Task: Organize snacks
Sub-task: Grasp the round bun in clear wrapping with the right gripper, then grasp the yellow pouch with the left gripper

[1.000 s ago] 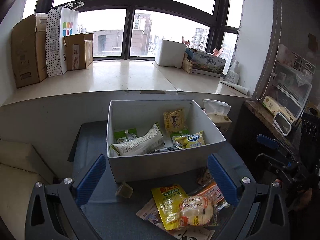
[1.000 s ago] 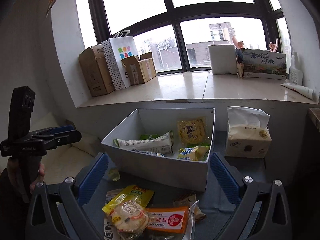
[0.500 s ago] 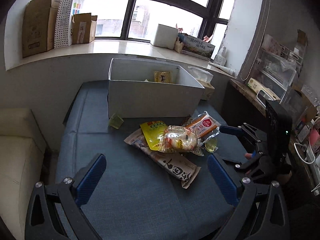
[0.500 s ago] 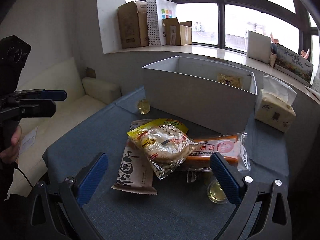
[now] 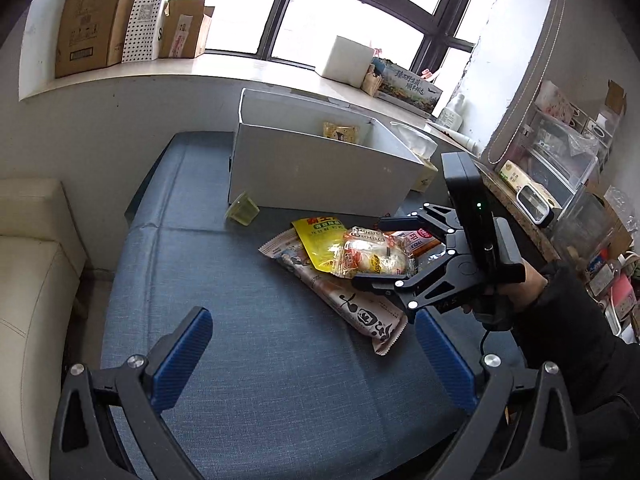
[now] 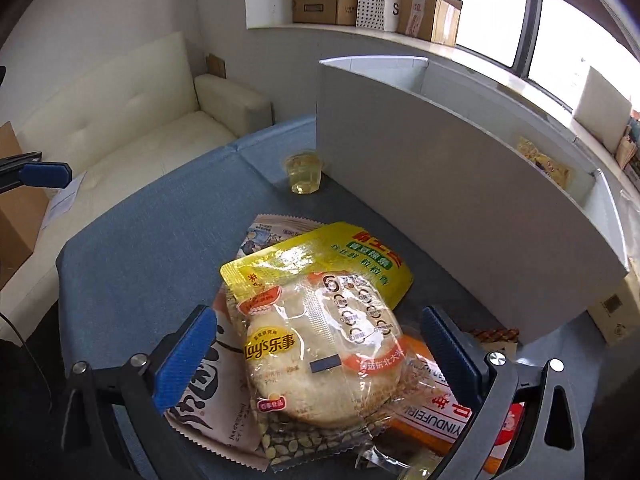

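Blue tabletop: right tongs gape around the clear bun packet, left tongs wide, empty.

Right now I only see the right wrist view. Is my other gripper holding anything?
Observer: No. The left gripper is open, with only bare cloth between its fingers.
Operator: Can you see my hand?
Observer: Yes. A hand in a dark sleeve holds the handle of the right gripper.
Operator: Where does the long pack end? It gets cut off for me.
Observer: The long pack runs out from under the pile toward the left gripper, and that end lies bare on the cloth.
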`<state>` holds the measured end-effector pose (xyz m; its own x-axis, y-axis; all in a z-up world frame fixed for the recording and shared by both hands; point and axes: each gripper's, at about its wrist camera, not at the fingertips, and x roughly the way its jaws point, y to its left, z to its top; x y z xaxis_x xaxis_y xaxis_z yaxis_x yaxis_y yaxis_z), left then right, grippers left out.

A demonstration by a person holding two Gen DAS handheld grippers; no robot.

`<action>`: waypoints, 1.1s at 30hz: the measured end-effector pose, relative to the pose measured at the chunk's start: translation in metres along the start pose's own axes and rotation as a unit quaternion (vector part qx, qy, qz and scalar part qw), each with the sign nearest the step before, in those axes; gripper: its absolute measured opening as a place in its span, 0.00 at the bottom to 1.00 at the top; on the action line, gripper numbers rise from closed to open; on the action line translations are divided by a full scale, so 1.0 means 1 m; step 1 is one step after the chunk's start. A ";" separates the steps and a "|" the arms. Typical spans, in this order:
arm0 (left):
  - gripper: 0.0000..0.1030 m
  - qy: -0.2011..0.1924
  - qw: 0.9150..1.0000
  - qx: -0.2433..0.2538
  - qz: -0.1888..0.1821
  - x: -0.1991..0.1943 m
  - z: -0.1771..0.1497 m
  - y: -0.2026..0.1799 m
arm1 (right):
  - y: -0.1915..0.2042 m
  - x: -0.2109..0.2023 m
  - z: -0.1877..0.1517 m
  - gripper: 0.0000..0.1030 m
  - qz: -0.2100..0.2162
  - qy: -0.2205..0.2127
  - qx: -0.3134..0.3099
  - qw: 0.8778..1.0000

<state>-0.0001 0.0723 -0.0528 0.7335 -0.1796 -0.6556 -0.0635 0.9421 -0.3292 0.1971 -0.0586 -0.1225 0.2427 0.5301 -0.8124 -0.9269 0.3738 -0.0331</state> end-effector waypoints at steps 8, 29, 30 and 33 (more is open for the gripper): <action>1.00 0.018 1.000 -0.001 0.014 0.012 -0.002 0.001 | -0.006 -0.013 -0.013 0.82 -0.007 -0.035 0.056 0.998; 1.00 0.124 0.988 0.026 0.083 0.183 0.073 -0.052 | -0.027 -0.169 -0.131 0.82 -0.105 -0.197 0.290 0.930; 1.00 0.128 0.987 0.021 0.094 0.194 0.077 -0.052 | -0.026 -0.169 -0.133 0.82 -0.106 -0.200 0.293 0.929; 1.00 0.147 0.977 0.027 0.151 0.227 0.082 -0.053 | -0.022 -0.169 -0.137 0.82 -0.103 -0.200 0.293 0.929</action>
<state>0.2253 0.0046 -0.1289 0.4605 0.0438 -0.8866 -0.2063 0.9767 -0.0589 0.1373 -0.2603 -0.0645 0.5935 0.5980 -0.5387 -0.5620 0.7870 0.2545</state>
